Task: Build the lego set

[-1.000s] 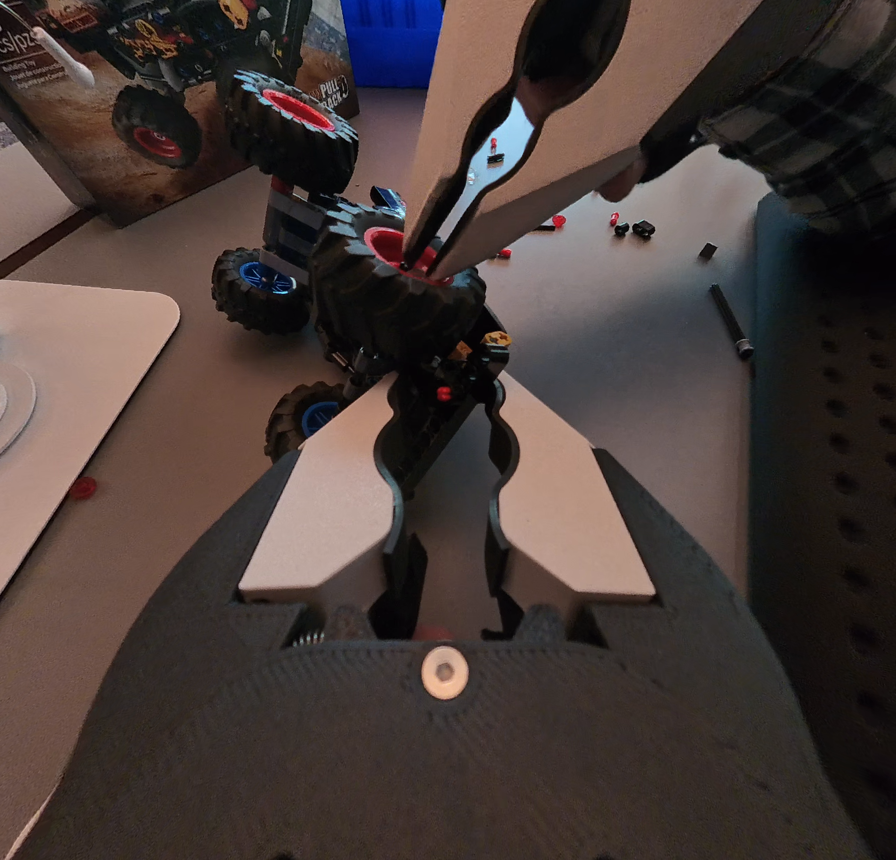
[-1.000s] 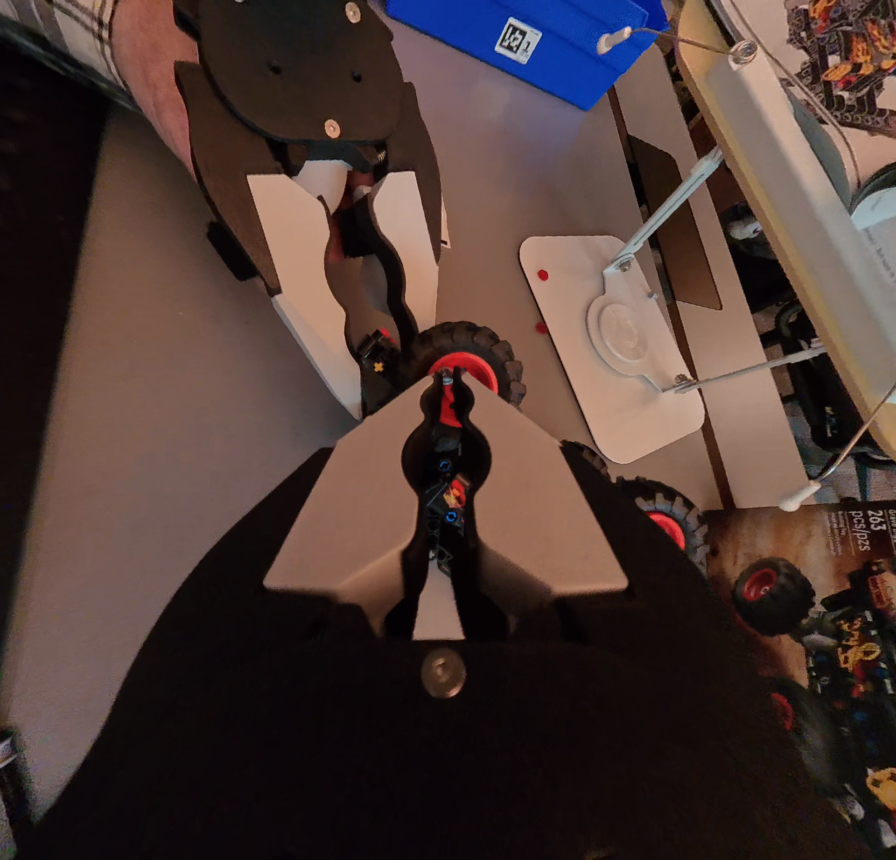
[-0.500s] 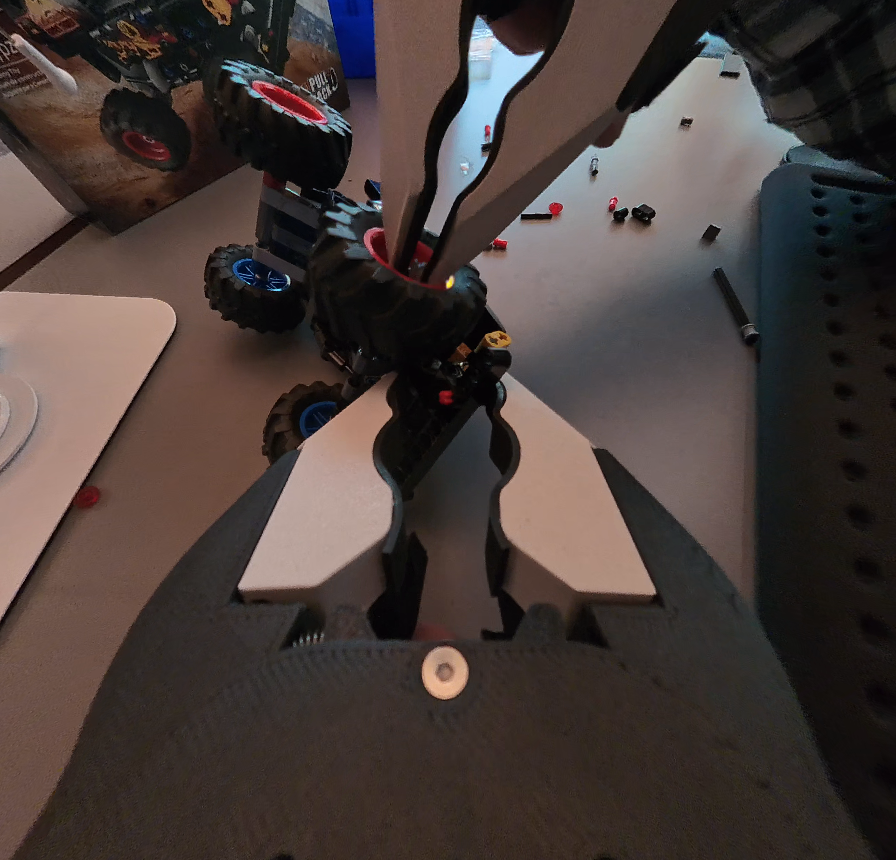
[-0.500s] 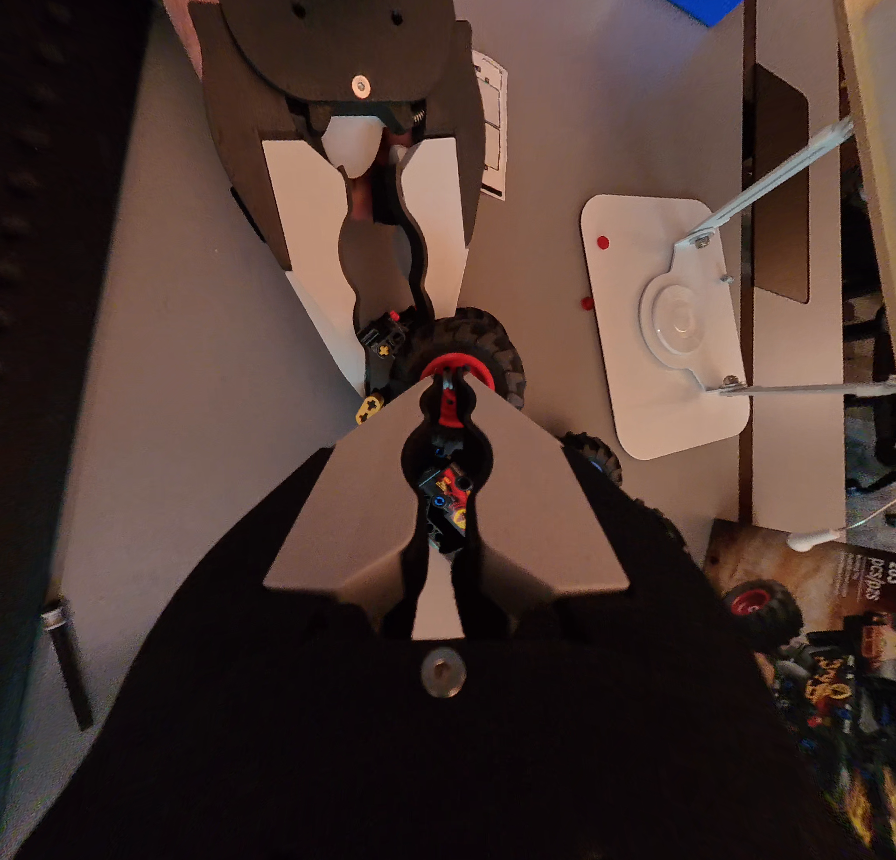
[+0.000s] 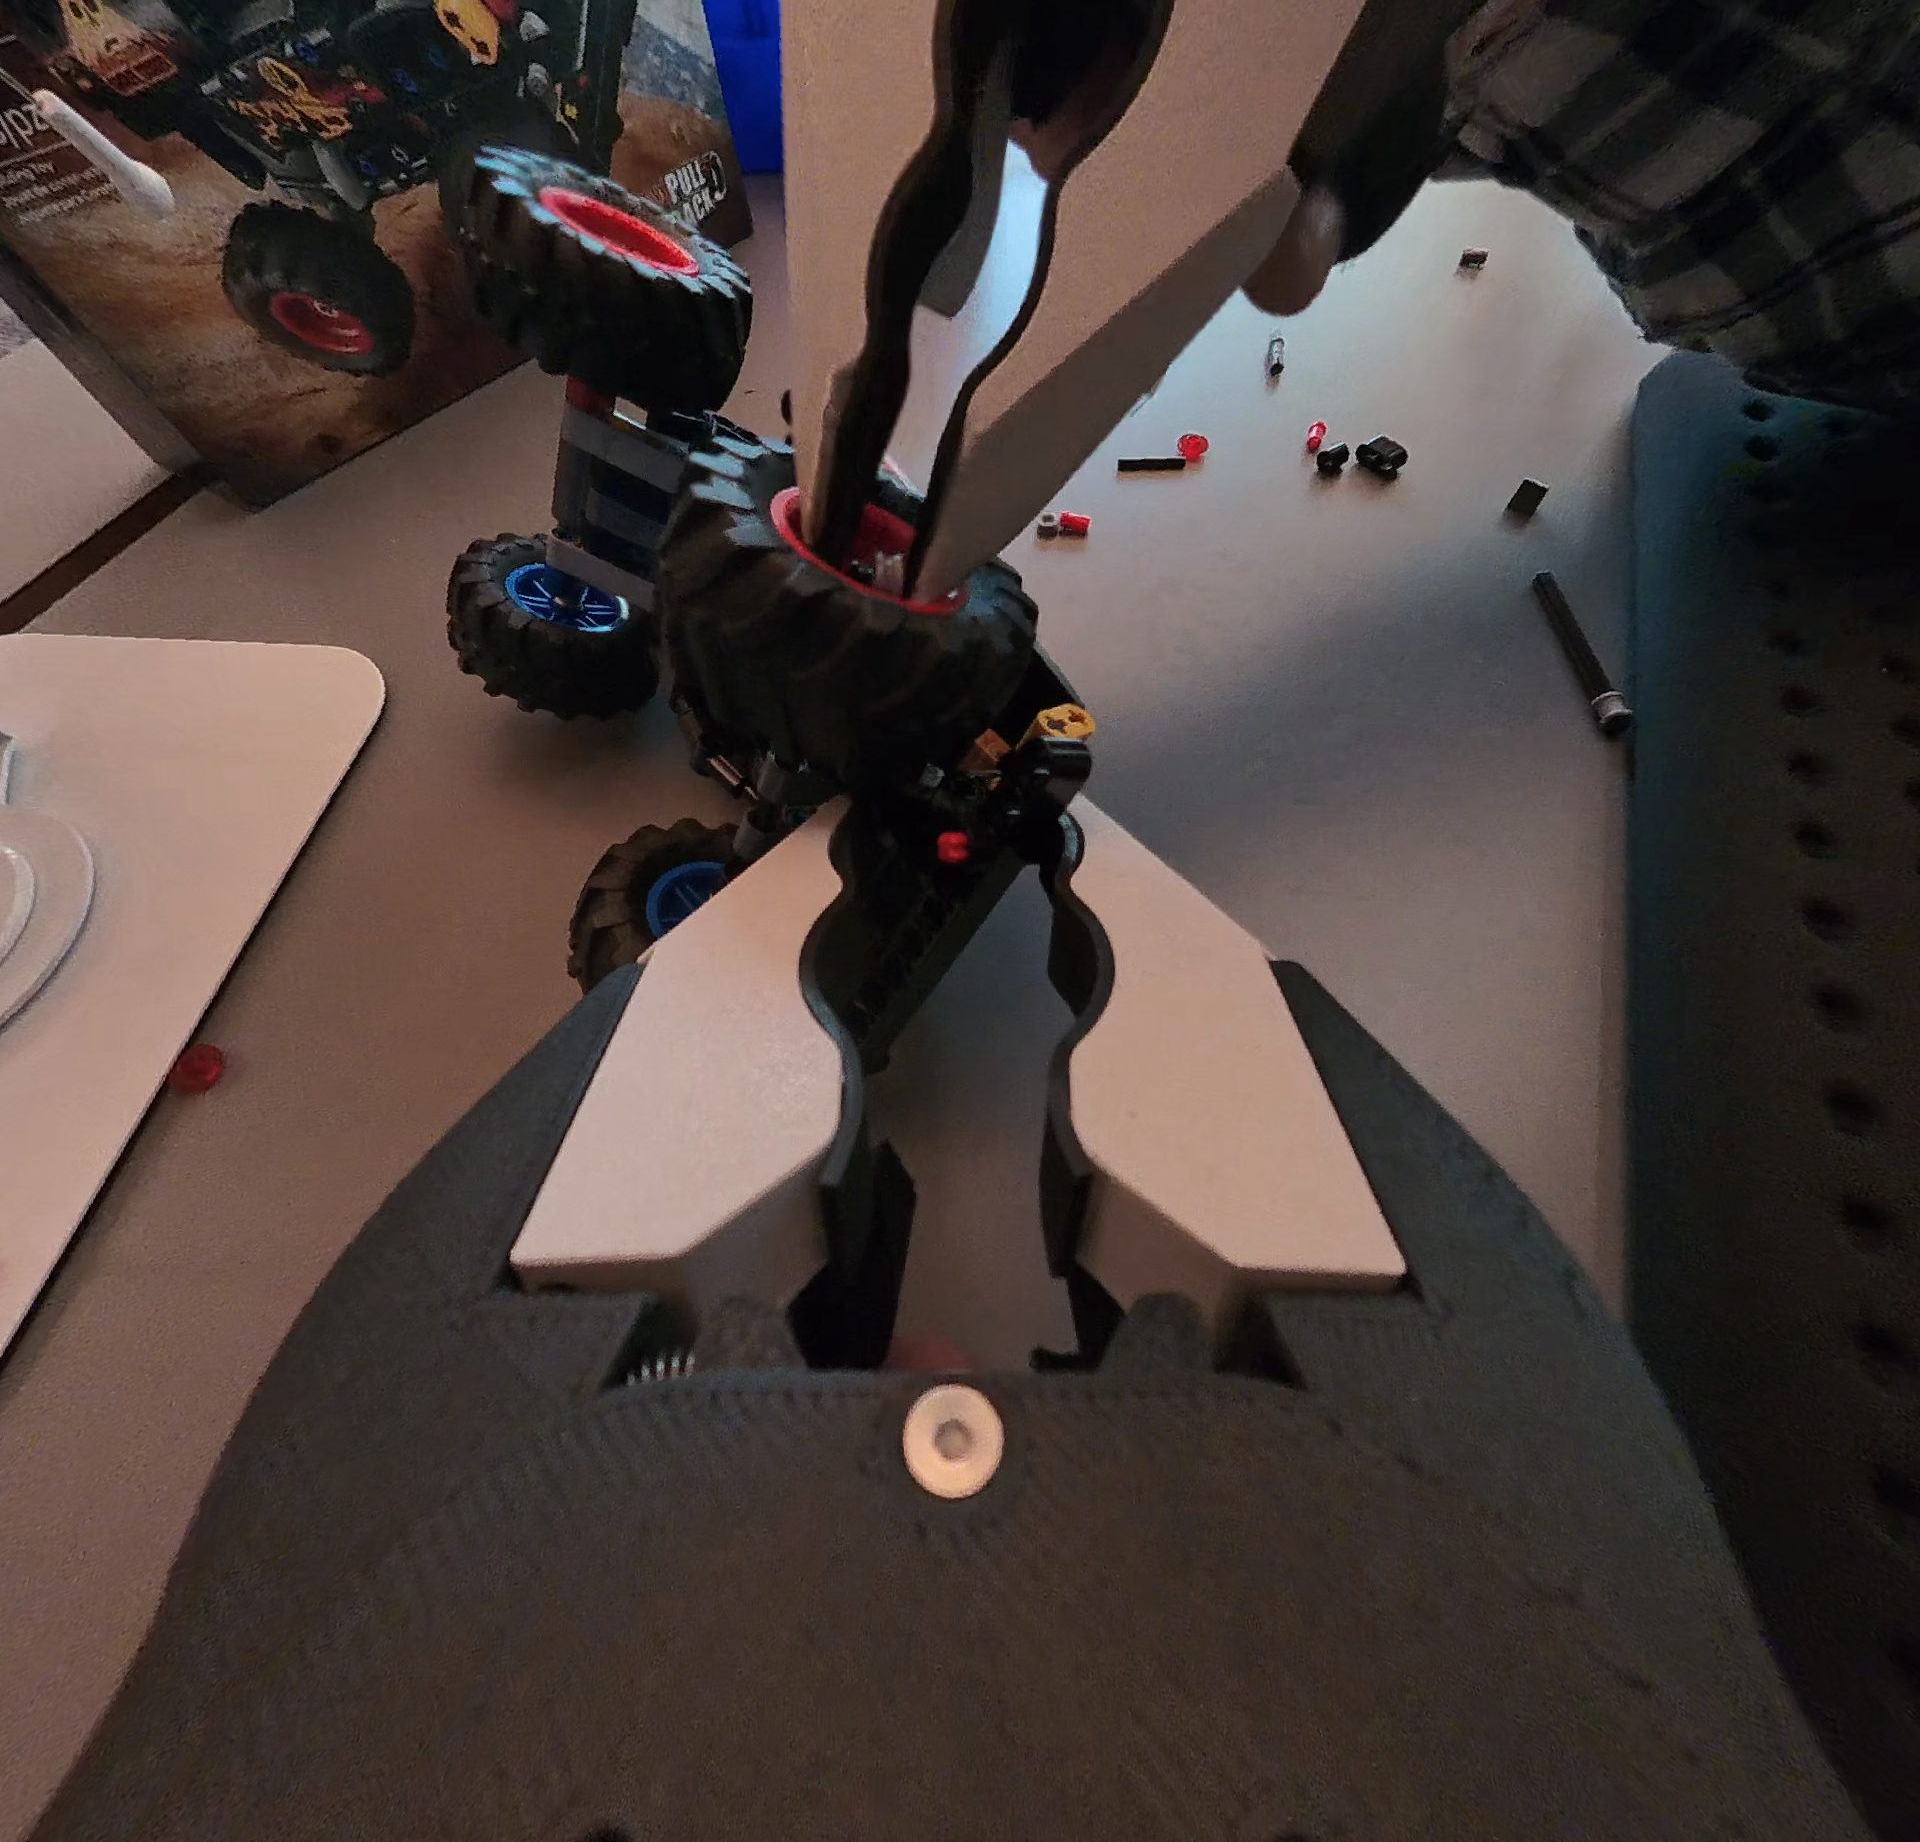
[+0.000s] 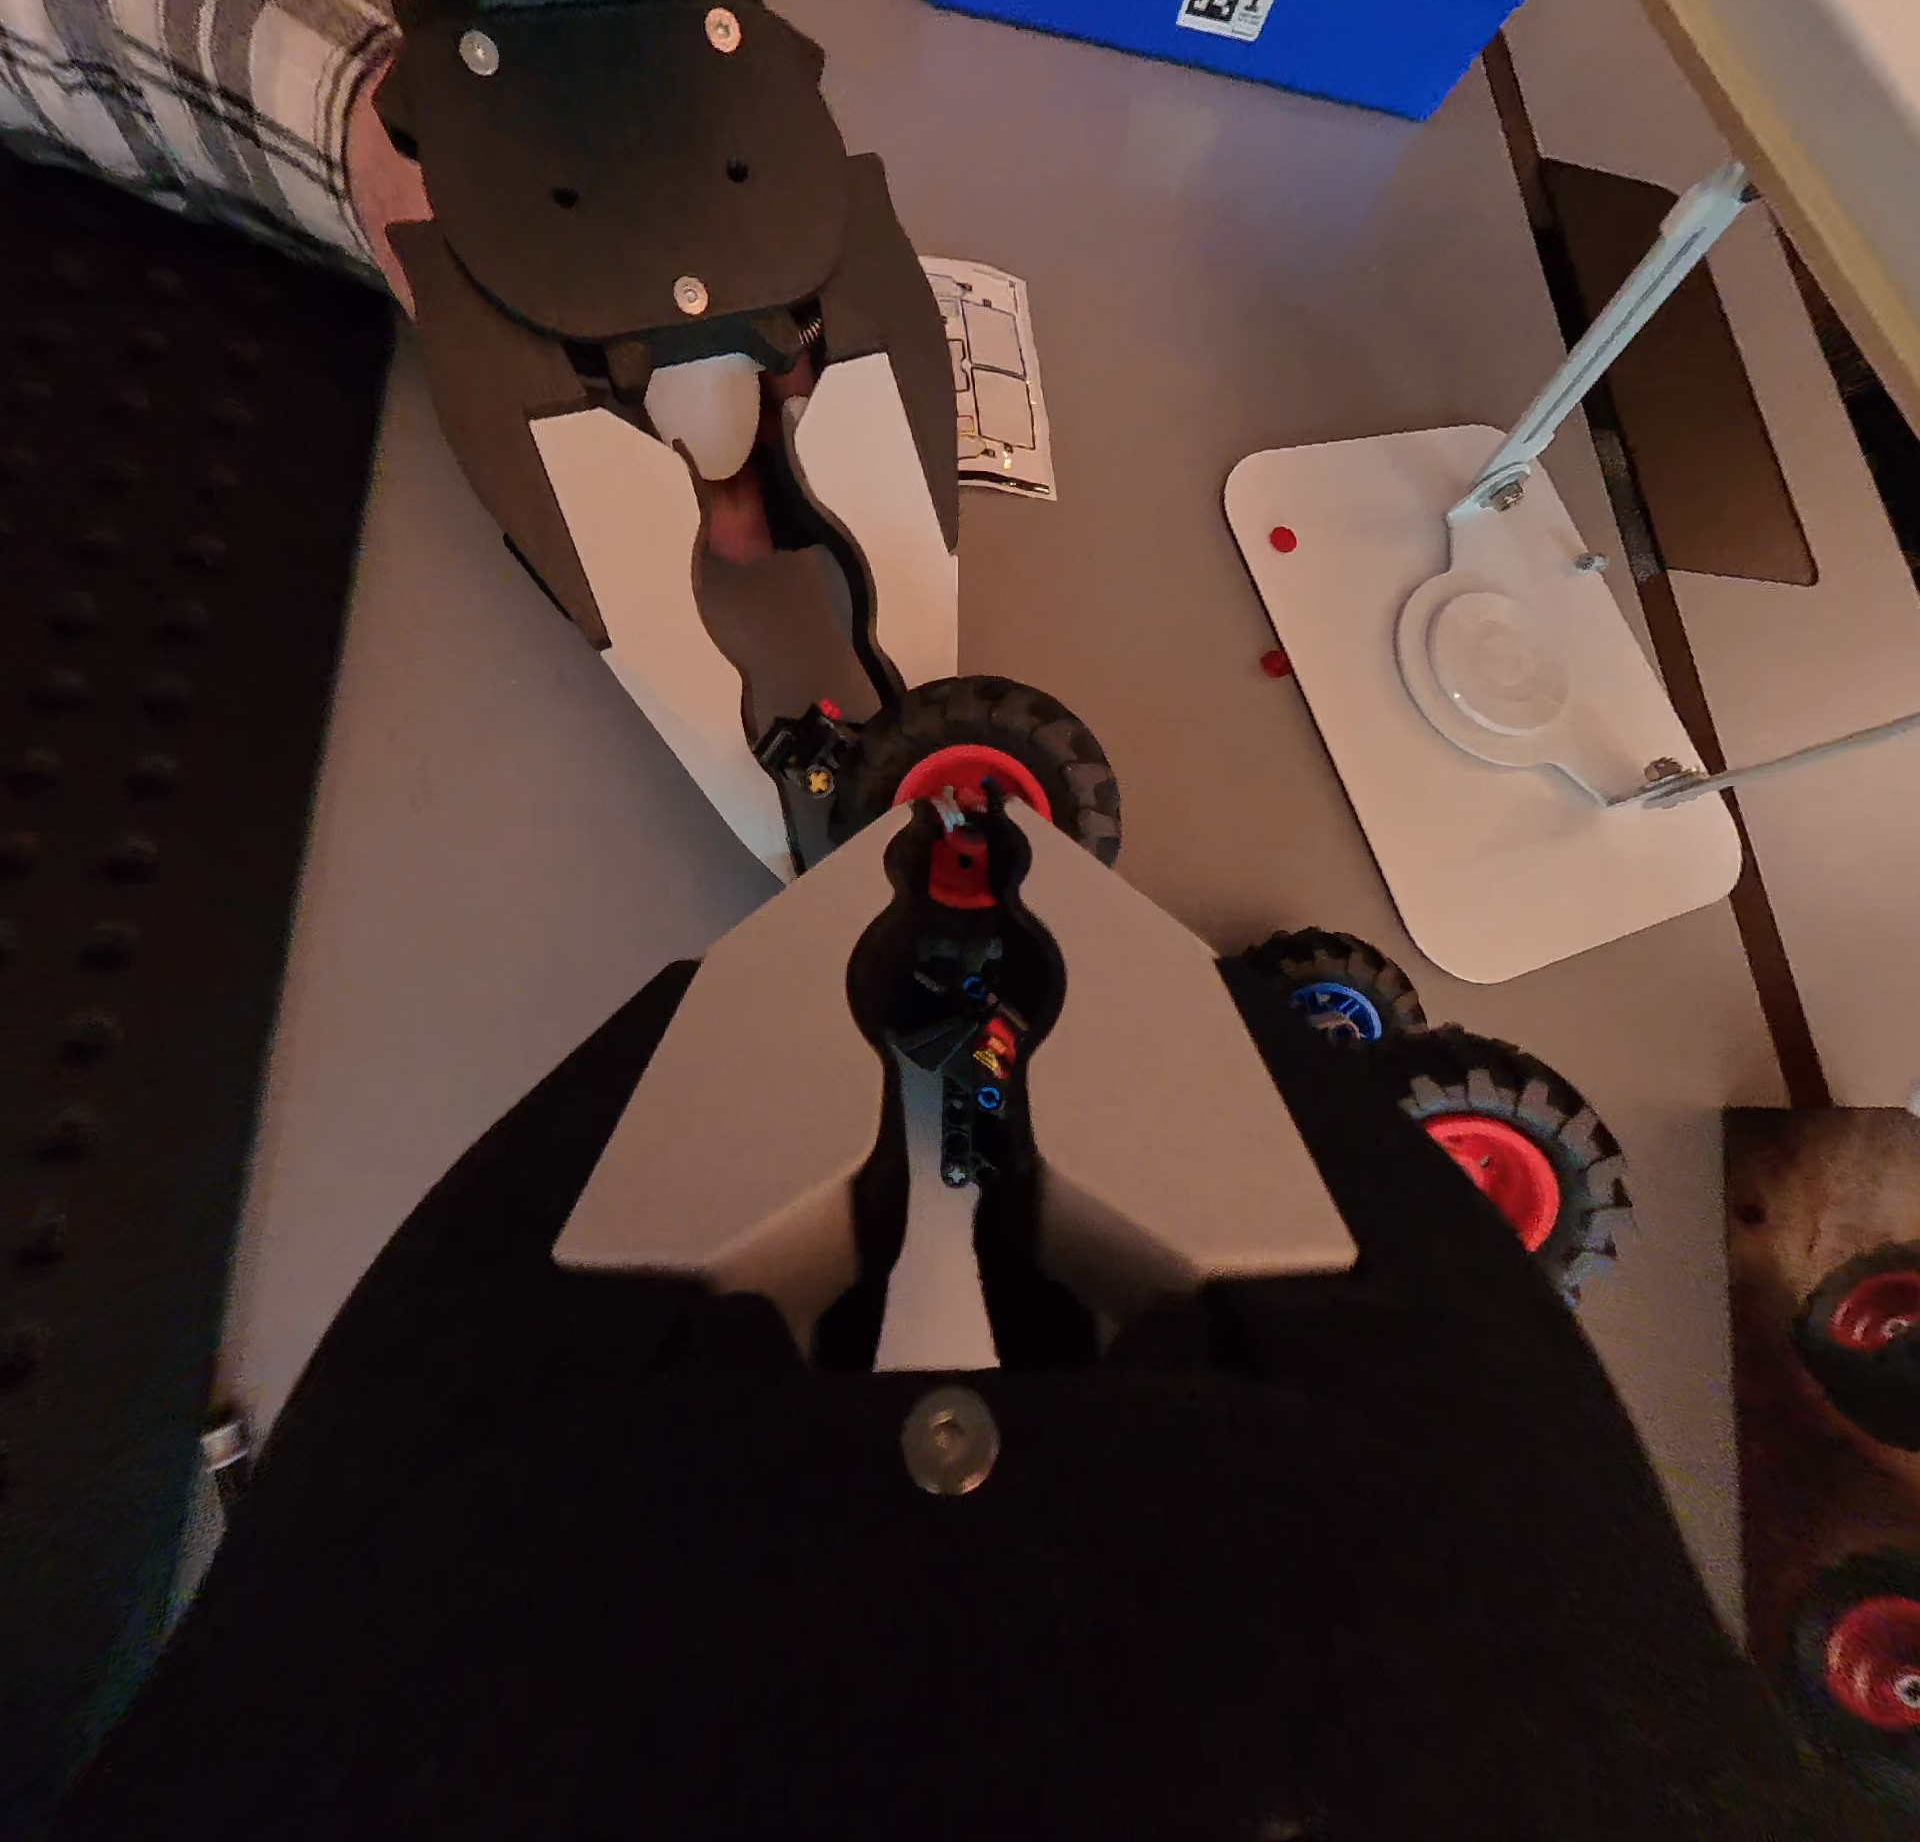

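**A:** what colours is the truck? Dim pic.

**B:** black tyres all round. Red rim on the big top one, blue rims on the small pair left of it. Yellow pin just right of the truck.

**A:** and around it?

**B:** grey table, white plate left of the truck, blue bin behind it. Sleeve is black-and-white plaid. Gripper fingers white, black-edged.
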The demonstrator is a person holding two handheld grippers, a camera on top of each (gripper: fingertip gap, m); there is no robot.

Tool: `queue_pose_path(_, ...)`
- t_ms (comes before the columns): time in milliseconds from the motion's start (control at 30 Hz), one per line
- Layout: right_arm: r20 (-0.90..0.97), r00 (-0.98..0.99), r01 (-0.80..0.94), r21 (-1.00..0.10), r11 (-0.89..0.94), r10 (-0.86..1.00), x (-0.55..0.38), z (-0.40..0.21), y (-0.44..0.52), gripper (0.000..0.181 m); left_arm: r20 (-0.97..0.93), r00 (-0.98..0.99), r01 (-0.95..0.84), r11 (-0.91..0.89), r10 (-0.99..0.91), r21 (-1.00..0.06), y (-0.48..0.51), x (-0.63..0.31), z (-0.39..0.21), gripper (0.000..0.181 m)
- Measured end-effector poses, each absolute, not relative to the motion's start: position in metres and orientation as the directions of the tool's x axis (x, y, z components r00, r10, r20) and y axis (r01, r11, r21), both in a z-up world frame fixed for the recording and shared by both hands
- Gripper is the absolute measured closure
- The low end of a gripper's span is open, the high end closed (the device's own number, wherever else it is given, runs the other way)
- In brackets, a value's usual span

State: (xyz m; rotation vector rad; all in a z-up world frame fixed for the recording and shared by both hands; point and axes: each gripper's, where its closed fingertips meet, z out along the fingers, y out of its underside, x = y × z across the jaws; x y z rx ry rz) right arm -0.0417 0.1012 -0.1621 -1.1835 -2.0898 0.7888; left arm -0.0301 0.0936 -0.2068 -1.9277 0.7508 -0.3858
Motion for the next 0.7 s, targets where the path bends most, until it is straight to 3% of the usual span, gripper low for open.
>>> queue_pose_path(367, 0.127, -0.386, 0.501, -0.803, 0.324, 0.914, -0.0402, -0.1586, 0.1027, 0.179, -0.057, 0.758, -0.337, -0.316, -0.65, -0.887, 0.0938, -0.0299, -0.2064, 0.15)
queue_pose_path(700, 0.066, -0.362, 0.604, -0.743, 0.288, 0.93, -0.0363, -0.1634, 0.1062, 0.179, -0.102, 0.757, -0.374, -0.3, -0.646, -0.878, 0.0944, -0.0297, -0.2068, 0.151)
